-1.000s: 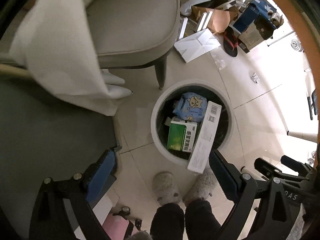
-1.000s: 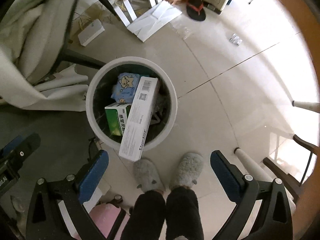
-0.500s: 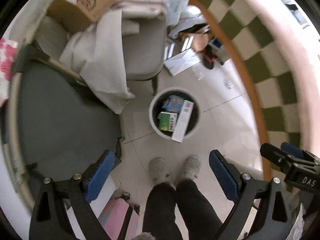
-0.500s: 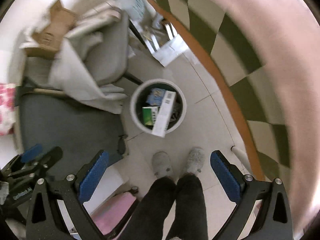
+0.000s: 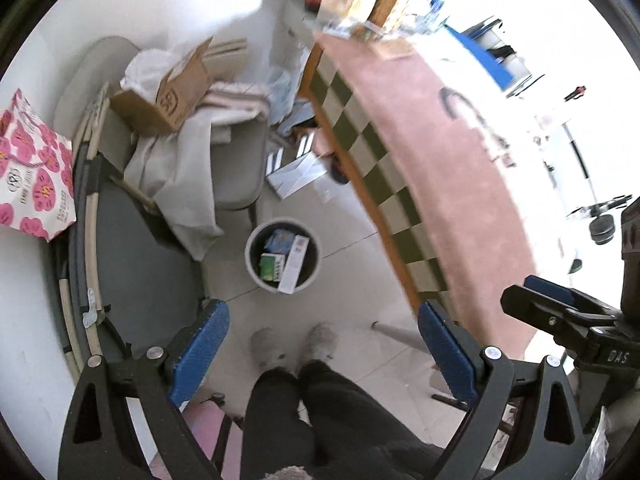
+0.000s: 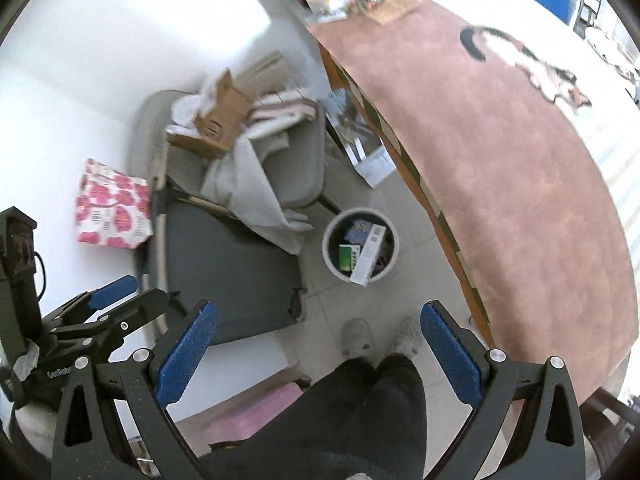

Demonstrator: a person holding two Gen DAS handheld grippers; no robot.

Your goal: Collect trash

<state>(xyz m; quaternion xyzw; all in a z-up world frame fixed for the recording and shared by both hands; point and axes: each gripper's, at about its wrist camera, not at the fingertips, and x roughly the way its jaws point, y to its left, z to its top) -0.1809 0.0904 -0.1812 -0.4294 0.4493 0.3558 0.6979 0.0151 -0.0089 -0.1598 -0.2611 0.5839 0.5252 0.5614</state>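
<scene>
A round white trash bin (image 5: pixel 251 258) stands on the tiled floor far below both grippers; it also shows in the right wrist view (image 6: pixel 329 250). In it lie a long white box (image 5: pixel 293 264), a green box (image 5: pixel 270 267) and a blue packet (image 5: pixel 281 239). My left gripper (image 5: pixel 324 354) is open and empty, high above the floor. My right gripper (image 6: pixel 318 354) is open and empty, at the same height. Each gripper shows at the edge of the other's view.
A table with a pink cloth (image 6: pixel 520 160) and checked edge (image 5: pixel 372 176) runs along the right. A grey chair (image 5: pixel 236 168) with white cloth and a cardboard box (image 5: pixel 172 92) stands behind the bin. A dark mat (image 6: pixel 224 264), a pink-flowered bag (image 6: pixel 110 210), and the person's slippered feet (image 5: pixel 294 344) show too.
Both grippers have risen far above the bin, which now looks small. The table top and the wall have come into view. The jaws stay open and empty.
</scene>
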